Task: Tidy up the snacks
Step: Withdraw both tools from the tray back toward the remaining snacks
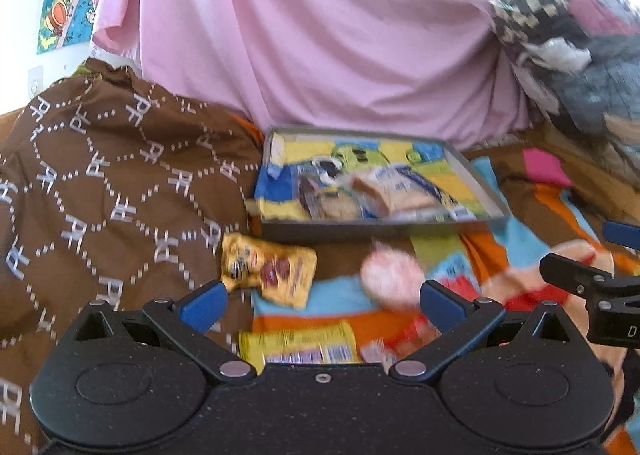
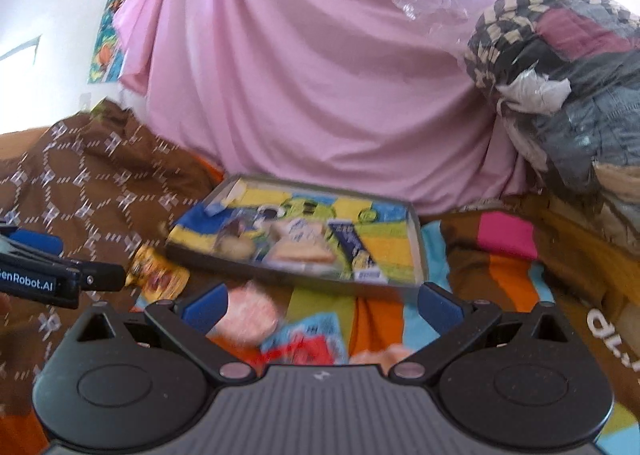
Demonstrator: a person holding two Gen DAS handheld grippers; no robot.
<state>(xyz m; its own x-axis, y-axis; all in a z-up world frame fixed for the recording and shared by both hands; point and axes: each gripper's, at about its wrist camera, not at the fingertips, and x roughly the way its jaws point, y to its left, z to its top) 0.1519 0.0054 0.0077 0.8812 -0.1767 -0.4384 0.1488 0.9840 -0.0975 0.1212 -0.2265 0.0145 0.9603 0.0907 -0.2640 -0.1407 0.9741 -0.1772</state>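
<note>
Both the left claw (image 1: 322, 301) and the right claw (image 2: 320, 305) are spread wide, empty. Near them, on the striped blanket (image 2: 380, 319), lie a yellow snack pack (image 1: 269, 270) and a pink snack (image 2: 250, 317). Farther, a tray (image 2: 420, 255) holds more snacks.

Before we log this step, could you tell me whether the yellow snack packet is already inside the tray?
No, the yellow snack packet lies on the bedspread outside the tray.

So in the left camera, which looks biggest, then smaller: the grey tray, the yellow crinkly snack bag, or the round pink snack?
1. Grey tray with the cartoon lining, clearly biggest.
2. Yellow crinkly snack bag.
3. Round pink snack, blurry, so only slightly smaller; those two are nearly alike.
</note>
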